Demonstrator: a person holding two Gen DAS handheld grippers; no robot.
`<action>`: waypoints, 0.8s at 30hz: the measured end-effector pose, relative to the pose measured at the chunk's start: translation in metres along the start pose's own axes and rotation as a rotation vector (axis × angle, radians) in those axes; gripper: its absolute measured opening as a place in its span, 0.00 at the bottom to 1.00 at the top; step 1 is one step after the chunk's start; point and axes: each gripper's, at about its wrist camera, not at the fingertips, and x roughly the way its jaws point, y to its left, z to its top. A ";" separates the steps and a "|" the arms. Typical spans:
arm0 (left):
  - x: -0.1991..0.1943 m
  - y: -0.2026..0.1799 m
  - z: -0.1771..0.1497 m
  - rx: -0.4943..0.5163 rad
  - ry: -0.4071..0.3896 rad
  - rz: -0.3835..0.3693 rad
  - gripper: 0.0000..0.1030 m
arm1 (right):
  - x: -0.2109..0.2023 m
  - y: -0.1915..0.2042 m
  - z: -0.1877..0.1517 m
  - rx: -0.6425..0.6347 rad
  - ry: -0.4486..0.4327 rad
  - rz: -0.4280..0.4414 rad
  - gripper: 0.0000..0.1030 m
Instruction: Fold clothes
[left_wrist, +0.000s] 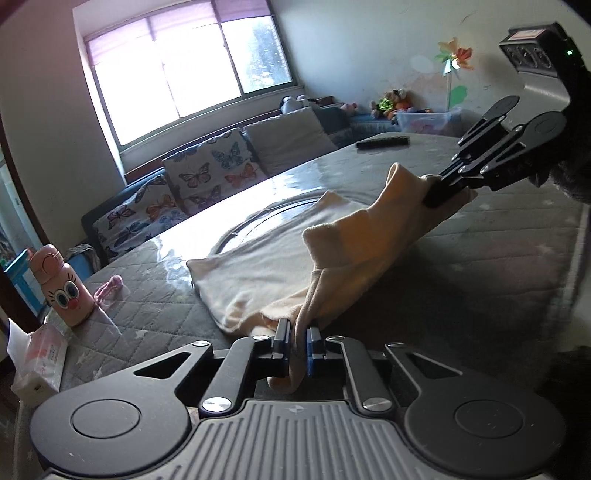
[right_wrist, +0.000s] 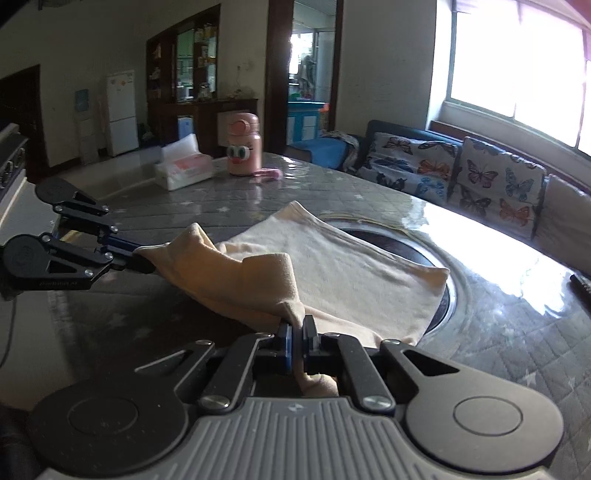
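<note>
Left wrist view: the left tool (left_wrist: 297, 345) is clamped narrow on a bunched corner of the cream garment (left_wrist: 266, 269), and the right tool (left_wrist: 448, 192) pinches another corner, raised off the surface (left_wrist: 498, 258). Right wrist view: the right tool (right_wrist: 297, 341) grips the cloth (right_wrist: 351, 273) tightly between its blue pads. The rest of the garment lies flat, partly over a round inset (right_wrist: 417, 243). Bare quilted surface lies right of the cloth; a pink bottle (right_wrist: 243, 147) and tissue pack (right_wrist: 183, 166) stand near the far edge, well apart.
</note>
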 end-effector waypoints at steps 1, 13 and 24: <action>-0.010 -0.001 0.000 -0.008 -0.002 -0.012 0.09 | -0.010 0.003 -0.002 0.003 0.000 0.016 0.04; -0.037 0.002 0.014 -0.067 -0.040 -0.026 0.08 | -0.062 0.020 -0.003 0.014 0.005 0.085 0.04; 0.065 0.047 0.051 -0.089 -0.010 0.006 0.08 | 0.007 -0.034 0.032 0.073 0.033 0.027 0.04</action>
